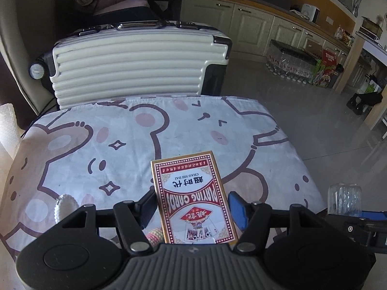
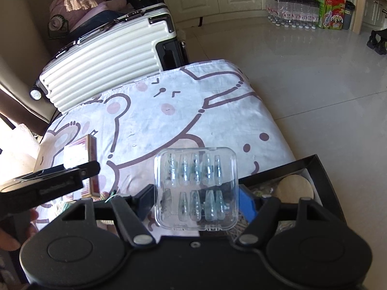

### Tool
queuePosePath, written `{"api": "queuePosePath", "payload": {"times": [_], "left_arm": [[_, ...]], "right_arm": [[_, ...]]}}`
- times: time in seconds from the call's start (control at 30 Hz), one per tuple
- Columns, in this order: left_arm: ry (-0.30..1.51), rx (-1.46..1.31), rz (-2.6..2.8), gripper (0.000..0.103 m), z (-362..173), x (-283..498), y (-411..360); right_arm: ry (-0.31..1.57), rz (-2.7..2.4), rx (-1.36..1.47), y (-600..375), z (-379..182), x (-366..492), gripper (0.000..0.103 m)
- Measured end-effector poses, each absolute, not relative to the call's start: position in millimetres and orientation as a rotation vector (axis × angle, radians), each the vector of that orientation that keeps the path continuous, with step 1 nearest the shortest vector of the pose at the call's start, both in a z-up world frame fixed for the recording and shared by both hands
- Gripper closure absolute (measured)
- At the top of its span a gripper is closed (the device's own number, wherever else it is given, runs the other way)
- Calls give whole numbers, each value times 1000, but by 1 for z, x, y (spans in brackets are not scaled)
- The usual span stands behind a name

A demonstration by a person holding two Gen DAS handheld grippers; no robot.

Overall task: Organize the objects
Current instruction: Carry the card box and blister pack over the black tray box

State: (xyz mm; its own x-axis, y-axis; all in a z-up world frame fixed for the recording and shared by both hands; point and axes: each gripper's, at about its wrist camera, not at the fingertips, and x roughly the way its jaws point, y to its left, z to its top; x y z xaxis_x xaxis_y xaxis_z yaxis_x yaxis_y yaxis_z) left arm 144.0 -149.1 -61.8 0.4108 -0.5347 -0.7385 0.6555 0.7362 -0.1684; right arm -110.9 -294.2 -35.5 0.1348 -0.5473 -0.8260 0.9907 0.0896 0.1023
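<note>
Midway, I judge: left gripper (image 1: pixel 192 207) clamps the card box (image 1: pixel 193 200), right gripper (image 2: pixel 197 199) clamps the nail case (image 2: pixel 196 188) near the tray (image 2: pixel 321 169) at the table's right edge; neither stowed.

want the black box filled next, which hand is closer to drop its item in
Right: the right gripper holds the clear plastic nail case beside the open black box; the left gripper holds the red card pack over the cloth.
</note>
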Motion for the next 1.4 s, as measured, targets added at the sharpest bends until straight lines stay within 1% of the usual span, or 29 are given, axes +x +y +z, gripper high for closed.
{"api": "queuePosePath", "payload": {"times": [0.53,1.13,1.4], "left_arm": [[858,199,-719,39,-40,115,-106],[842,191,-680,39,-11,76,-74],[843,178,-691,39,0,55,-72]], "right_arm": [[736,-1233,697,-268,-18,-84,30],[741,-1215,648,-232,3,-97,30],[740,-1201,604,-214,14,-112,30]]}}
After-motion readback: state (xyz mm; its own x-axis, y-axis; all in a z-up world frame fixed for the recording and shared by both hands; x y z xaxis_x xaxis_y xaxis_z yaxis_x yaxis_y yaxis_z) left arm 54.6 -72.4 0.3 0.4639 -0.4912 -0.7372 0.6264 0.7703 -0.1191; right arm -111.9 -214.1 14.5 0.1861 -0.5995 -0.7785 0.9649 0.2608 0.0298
